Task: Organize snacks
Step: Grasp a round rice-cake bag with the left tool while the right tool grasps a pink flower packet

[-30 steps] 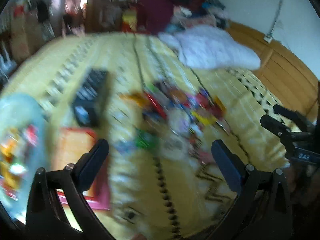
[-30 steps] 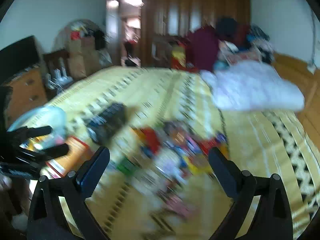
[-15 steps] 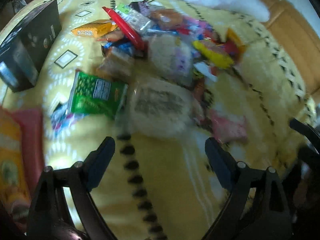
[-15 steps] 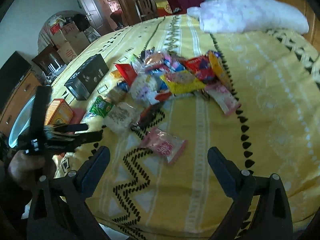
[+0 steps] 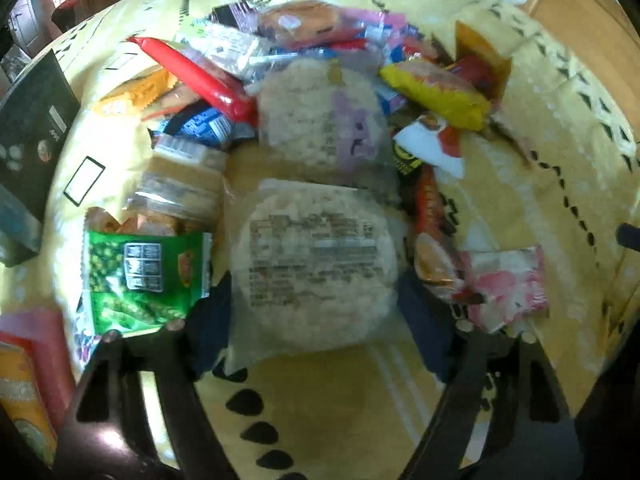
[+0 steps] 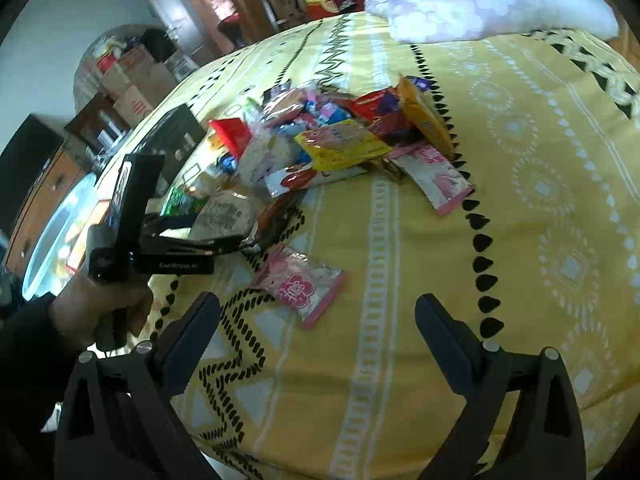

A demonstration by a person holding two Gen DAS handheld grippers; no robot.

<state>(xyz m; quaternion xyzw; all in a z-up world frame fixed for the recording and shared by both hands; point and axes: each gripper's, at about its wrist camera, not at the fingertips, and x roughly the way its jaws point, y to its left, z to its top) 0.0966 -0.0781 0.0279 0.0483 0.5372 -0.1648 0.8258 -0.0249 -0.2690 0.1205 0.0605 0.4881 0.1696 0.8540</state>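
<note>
The bed (image 6: 520, 208), covered in a soft yellow spread printed with black triangles and white diamonds, fills the ground ahead of both tools, and a puffy white floral pillow (image 6: 492, 4) lies at its far end. A matte black box (image 5: 32, 136) sits far to the left of the left tool (image 5: 316, 316). The heap of snacks (image 6: 332, 140), glossy crinkled wrappers in red, yellow, blue and pink, lies ahead of the right tool (image 6: 320, 332) and to its left. Between the left tool's dark fingers (image 5: 212, 320) lies a round, grainy rice cake (image 5: 316, 264) in clear film with a printed label; the jaws are closing around it, with the pads at its edges, though a firm grip cannot be told. A second round rice cake (image 5: 320, 120) lies just beyond it. Left of that tool is a flat green pea packet (image 5: 144, 276); right of it a pink-and-white pouch (image 5: 504, 284). The right tool stands released and wide, nothing between its fingers, with a pink flower-print packet (image 6: 300, 284) just ahead. Compared with half a second ago, the left tool has sunk closer, so the rice cake now sits between narrower jaws, and the right tool has edged nearer the pink packet.
</note>
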